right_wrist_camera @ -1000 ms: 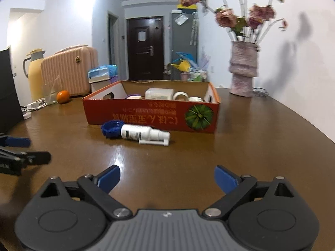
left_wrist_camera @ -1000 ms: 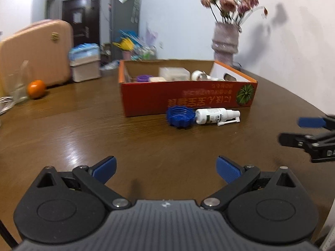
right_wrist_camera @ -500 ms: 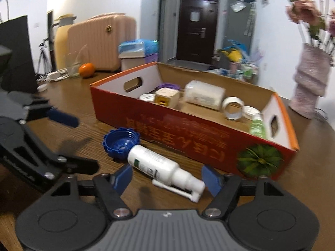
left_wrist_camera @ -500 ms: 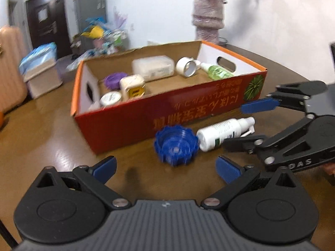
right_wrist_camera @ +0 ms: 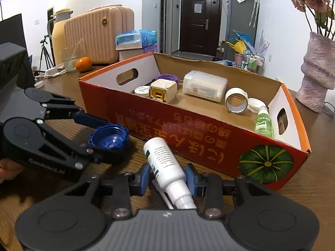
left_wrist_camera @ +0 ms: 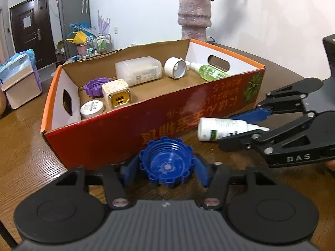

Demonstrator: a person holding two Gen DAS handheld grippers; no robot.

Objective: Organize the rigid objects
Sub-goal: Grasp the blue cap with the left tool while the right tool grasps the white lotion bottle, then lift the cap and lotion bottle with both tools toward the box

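Two handheld grippers work at a brown wooden table [left_wrist_camera: 27,146], in front of one open red cardboard box [left_wrist_camera: 171,113]. On the left, the left gripper [left_wrist_camera: 167,170] has its two blue pads pressed against one blue ribbed jar lid [left_wrist_camera: 167,163], clenched on it just beside the box's front wall. To the right, the right gripper [right_wrist_camera: 168,177] is clamped around one white spray bottle [right_wrist_camera: 165,163], which lies on its side on the table, nozzle toward the gripper.

Inside the box lie seven things, from left to right: one white round tin [left_wrist_camera: 92,109], one purple ribbed lid [left_wrist_camera: 96,86], one cream cube charger [left_wrist_camera: 117,95], one clear rectangular container [left_wrist_camera: 138,70], one roll of white tape [left_wrist_camera: 175,68], one white ribbed cap [right_wrist_camera: 254,104], and one green spray bottle [left_wrist_camera: 209,71].

Behind the box's right end stands one pink vase [left_wrist_camera: 194,14].
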